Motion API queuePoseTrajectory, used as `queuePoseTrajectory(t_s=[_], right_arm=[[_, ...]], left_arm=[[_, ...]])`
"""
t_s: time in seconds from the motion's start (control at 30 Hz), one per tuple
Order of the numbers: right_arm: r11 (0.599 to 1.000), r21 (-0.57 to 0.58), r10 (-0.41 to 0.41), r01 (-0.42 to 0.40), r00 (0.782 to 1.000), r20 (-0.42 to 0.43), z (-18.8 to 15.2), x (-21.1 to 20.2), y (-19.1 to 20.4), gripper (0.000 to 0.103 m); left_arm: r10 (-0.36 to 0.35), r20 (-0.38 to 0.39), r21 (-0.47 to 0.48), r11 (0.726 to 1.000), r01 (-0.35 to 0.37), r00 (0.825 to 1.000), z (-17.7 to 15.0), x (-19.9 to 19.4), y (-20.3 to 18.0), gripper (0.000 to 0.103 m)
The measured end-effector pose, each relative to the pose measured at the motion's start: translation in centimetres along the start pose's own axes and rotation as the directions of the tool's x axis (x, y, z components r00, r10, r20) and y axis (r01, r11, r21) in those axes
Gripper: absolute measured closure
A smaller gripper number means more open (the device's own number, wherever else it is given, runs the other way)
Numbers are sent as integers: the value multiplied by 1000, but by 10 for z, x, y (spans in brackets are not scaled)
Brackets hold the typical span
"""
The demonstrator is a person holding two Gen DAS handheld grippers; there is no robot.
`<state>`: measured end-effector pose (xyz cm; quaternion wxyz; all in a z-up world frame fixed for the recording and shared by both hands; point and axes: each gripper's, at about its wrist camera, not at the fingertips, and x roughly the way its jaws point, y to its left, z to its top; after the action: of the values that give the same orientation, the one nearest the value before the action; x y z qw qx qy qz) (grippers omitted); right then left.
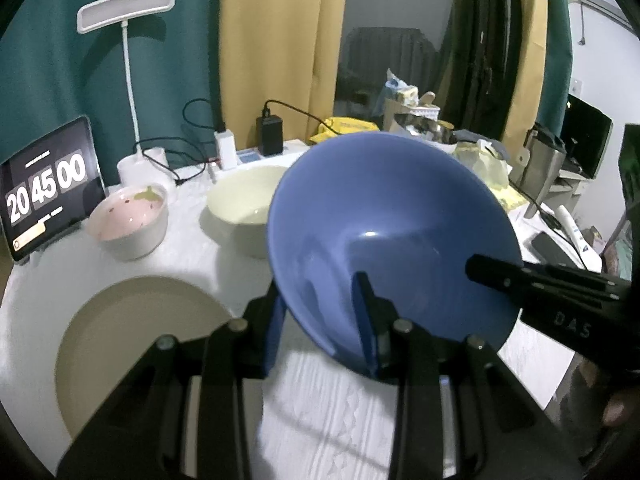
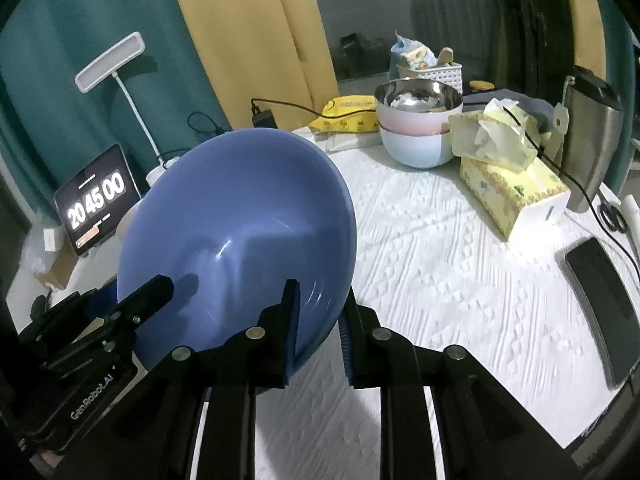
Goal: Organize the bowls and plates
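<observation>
A large blue bowl (image 1: 384, 216) is tilted in the air above the white tablecloth, held from two sides. My left gripper (image 1: 320, 292) is shut on its near rim, one finger inside and one outside. In the left wrist view my right gripper (image 1: 496, 274) reaches in from the right, with a finger inside the bowl. In the right wrist view the blue bowl (image 2: 240, 220) fills the left centre, and my right gripper (image 2: 320, 292) clamps its right rim. My left gripper (image 2: 154, 290) holds the opposite side. On the table stand a pink strawberry bowl (image 1: 128, 224), a cream bowl (image 1: 244, 200) and a beige plate (image 1: 132, 340).
Stacked bowls topped by a steel one (image 2: 416, 120) stand at the back. A tablet clock (image 1: 48, 192) and a desk lamp (image 1: 128, 8) are at the left. Tissue boxes (image 2: 508, 188), a steel flask (image 2: 592, 136), cables and a phone (image 2: 600, 312) crowd the right side.
</observation>
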<state>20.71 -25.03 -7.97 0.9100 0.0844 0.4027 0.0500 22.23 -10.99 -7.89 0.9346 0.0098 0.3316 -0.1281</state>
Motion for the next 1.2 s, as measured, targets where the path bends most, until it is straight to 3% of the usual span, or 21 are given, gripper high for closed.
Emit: queuePoseTrajectory(t_s=[0.6, 0.7, 0.8, 0.9, 1.2], right_arm=[[999, 32, -17, 20, 996, -91, -30, 0, -1, 76], [999, 28, -28, 31, 996, -86, -31, 1, -2, 75], [999, 29, -29, 31, 997, -75, -28, -1, -2, 64], [999, 25, -39, 40, 998, -57, -22, -6, -2, 64], [999, -1, -51, 51, 999, -19, -7, -17, 3, 64]], left_arm=[[-33, -123, 4, 999, 34, 992, -39, 2, -4, 68], [-36, -121, 13, 999, 38, 992, -38, 1, -5, 68], [-28, -134, 4, 1000, 29, 991, -36, 2, -1, 66], [-29, -128, -7, 1000, 29, 991, -33, -2, 3, 58], [-12, -72, -43, 999, 9, 997, -20, -20, 22, 57]])
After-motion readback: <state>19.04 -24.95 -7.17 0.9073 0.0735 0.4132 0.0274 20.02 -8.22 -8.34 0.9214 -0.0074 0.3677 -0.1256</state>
